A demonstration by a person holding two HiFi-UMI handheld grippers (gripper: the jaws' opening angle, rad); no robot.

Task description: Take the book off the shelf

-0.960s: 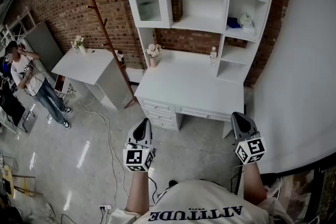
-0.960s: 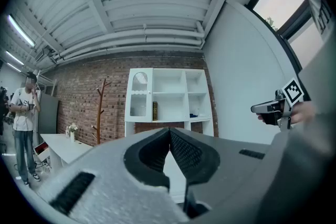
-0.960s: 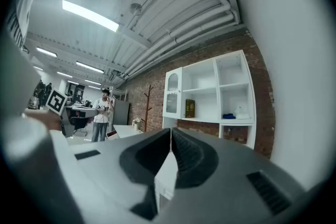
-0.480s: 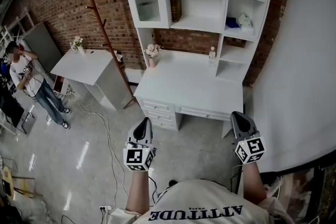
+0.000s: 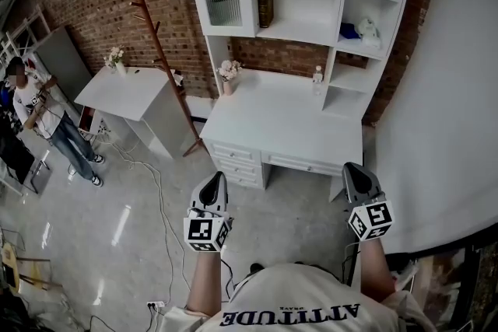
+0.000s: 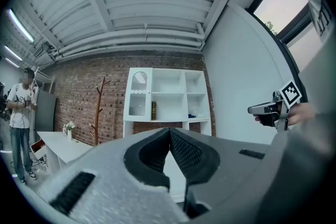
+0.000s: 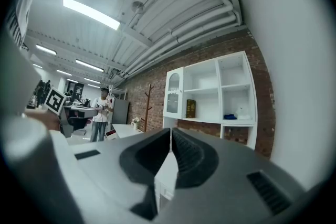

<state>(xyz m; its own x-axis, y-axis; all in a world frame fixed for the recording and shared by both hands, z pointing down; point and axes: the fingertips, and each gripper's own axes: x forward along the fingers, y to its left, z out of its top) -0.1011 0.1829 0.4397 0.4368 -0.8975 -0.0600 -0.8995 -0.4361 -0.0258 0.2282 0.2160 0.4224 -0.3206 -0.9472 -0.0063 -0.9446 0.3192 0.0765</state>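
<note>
Although the left tongs [image 5: 213, 183] and right tongs [image 5: 354, 173] are both clenched on nothing, the book [image 5: 265, 5] stands upright on the shelf [image 5: 303, 32], well ahead of them beyond the bench [image 5: 288, 132]; nothing is done yet.

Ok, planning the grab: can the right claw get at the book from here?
Probably not yet: the right claw is shut and short of the desk, while the book stands on a shelf above the desk's far side. Nothing blocks the book itself.

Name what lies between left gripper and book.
Head view: past the left gripper comes floor, then the white desk; the book stands above on a shelf.
</note>
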